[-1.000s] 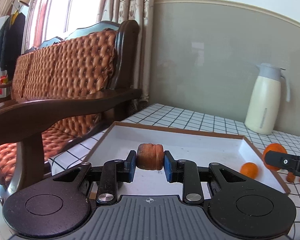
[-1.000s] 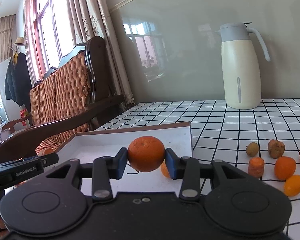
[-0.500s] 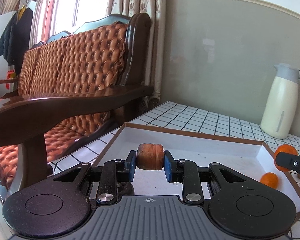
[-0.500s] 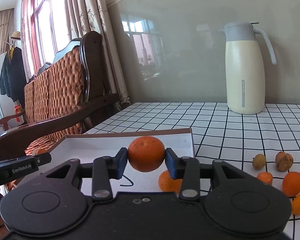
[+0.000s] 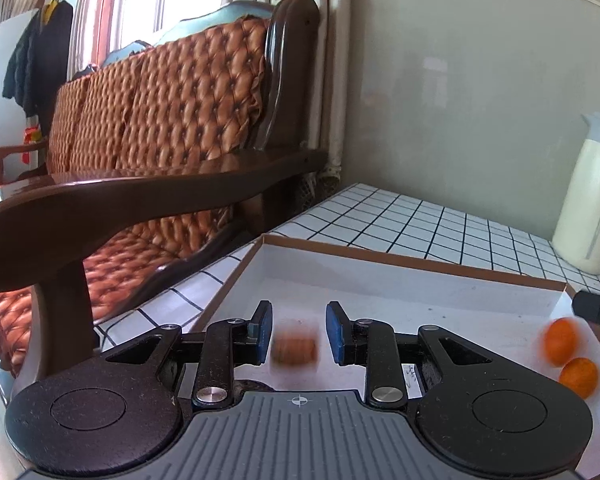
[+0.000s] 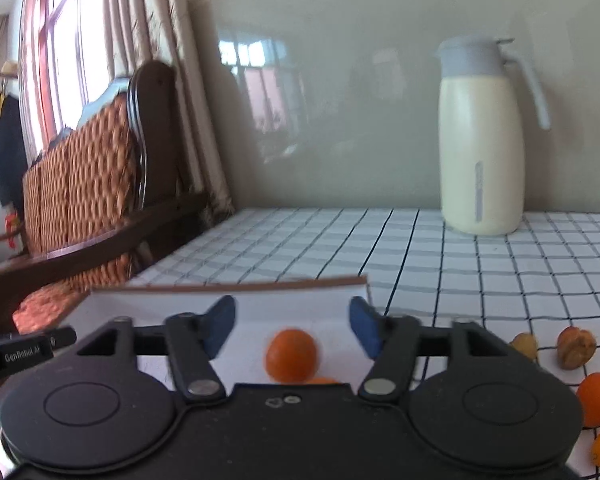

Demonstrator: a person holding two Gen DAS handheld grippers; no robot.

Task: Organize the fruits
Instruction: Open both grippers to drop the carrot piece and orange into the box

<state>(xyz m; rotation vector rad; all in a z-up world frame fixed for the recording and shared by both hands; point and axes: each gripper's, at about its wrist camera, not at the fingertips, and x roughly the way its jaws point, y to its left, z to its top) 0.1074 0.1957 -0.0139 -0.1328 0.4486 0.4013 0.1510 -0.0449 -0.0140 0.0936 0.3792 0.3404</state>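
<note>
A shallow white tray with a brown rim (image 5: 380, 280) lies on the checked table. My left gripper (image 5: 296, 330) is open over the tray; a brown ridged fruit (image 5: 294, 350), blurred, is between and below its pads, free of them. Two oranges (image 5: 560, 342) lie in the tray's right end. My right gripper (image 6: 292, 322) is open above the tray (image 6: 300, 300); an orange (image 6: 291, 355) sits below it, with another orange's top just showing behind the gripper body. The right gripper's tip (image 5: 598, 312) shows at the right edge of the left wrist view.
Several loose fruits lie on the table right of the tray: a brownish one (image 6: 578, 348), a yellowish one (image 6: 524, 345), oranges (image 6: 598, 398). A cream thermos jug (image 6: 480, 140) stands at the back by the wall. A wooden armchair (image 5: 160, 140) stands left of the table.
Both grippers have opened. The brown fruit has dropped out of the left one and the orange out of the right one, both into the tray.
</note>
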